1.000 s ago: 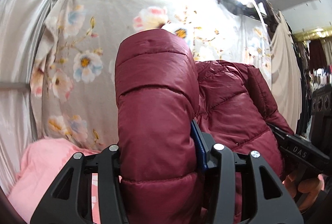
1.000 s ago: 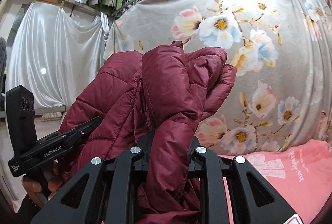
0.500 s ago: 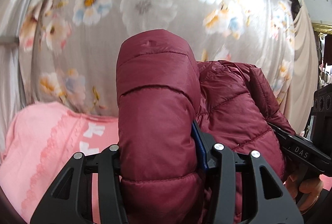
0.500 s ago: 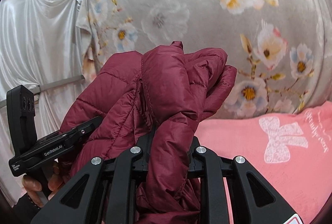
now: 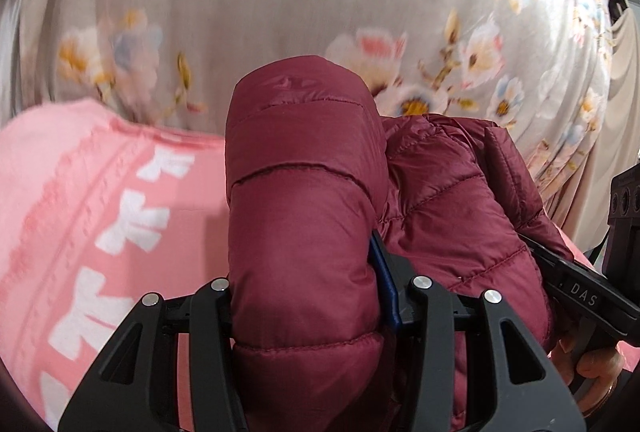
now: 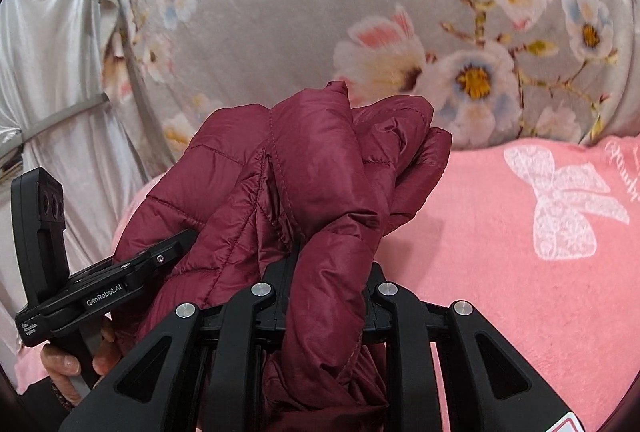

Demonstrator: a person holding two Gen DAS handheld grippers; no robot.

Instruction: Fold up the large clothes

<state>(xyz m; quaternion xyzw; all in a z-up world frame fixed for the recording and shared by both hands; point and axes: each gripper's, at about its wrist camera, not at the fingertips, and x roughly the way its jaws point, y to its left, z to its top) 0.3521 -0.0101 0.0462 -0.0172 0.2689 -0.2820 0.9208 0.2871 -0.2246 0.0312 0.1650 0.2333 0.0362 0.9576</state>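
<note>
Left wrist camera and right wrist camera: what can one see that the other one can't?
Only the left wrist view shows a row of white bows along the pink blanket, a beige curtain at the right edge, and the right gripper from the side.

Only the right wrist view shows a shiny white drape, one big lacy bow, and the left gripper with fingers holding it.

Both show the dark red puffer jacket clamped in black jaws, the pink blanket and the flowered sheet.
</note>
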